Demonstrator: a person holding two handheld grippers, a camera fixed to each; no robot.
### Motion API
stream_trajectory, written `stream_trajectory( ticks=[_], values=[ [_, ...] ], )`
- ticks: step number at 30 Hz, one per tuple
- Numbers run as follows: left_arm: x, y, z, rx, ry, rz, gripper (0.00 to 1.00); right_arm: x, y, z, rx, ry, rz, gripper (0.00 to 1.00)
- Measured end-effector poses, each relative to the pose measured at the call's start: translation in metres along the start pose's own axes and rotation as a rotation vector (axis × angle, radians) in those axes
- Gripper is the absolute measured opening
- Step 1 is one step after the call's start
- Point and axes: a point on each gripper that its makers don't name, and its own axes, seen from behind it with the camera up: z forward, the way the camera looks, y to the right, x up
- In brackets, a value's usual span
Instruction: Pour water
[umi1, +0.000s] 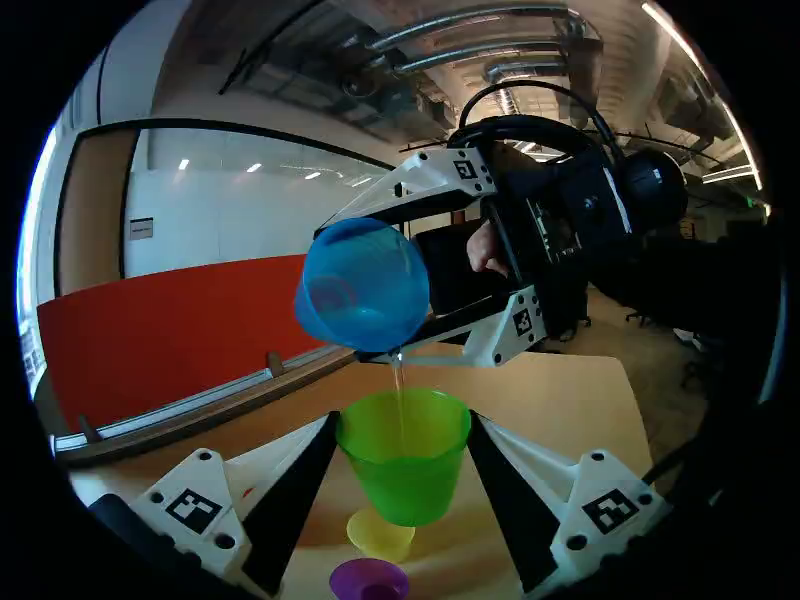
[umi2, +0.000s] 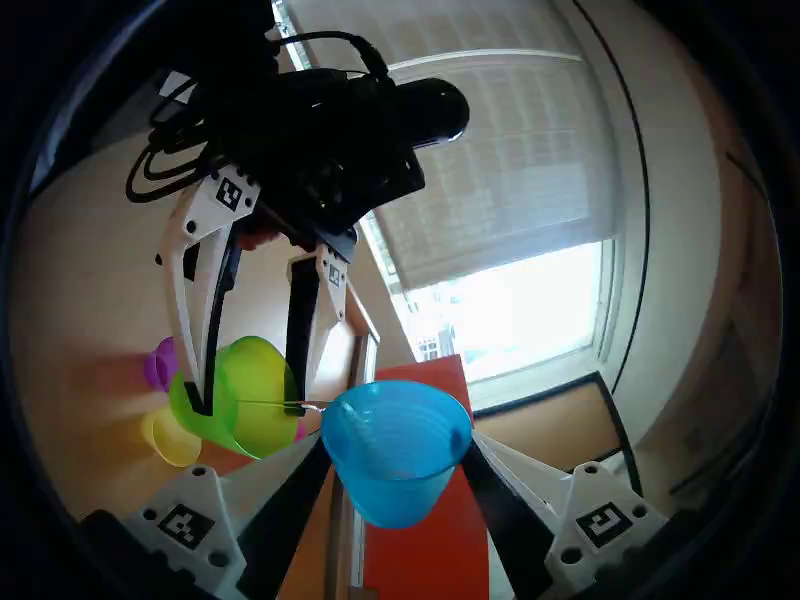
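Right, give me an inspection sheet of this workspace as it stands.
Surface: tan wooden table, with cups standing on it.
Job's things: blue cup tilted above the upright green cup; a thin water stream falls from its rim into the green cup.
Clutter: yellow cup and purple cup on the table near the green cup.
Grippers: left gripper shut on the green cup; right gripper shut on the blue cup.
Cables: black cables loop over the right gripper's body.
Surroundings: red wall panel, ceiling pipes, window with blinds.
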Motion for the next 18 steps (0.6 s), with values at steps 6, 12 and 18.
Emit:
stream_trajectory(
  ticks=[6,12,18],
  values=[
    [-0.0006,0.0009,0.0002,0.0,-0.003,0.007,0.9,-0.001,0.0013,0.0002,-0.003,-0.001,-0.008,0.9],
    [-0.0002,0.0013,0.0006,-0.001,-0.001,0.007,0.9,-0.0002,0.0031,0.0004,-0.008,-0.002,-0.018,0.9],
    [0.0007,0.0003,0.0008,0.004,0.001,0.008,0.9,-0.0016,0.004,0.0015,-0.011,-0.005,-0.034,0.9]
  ],
)
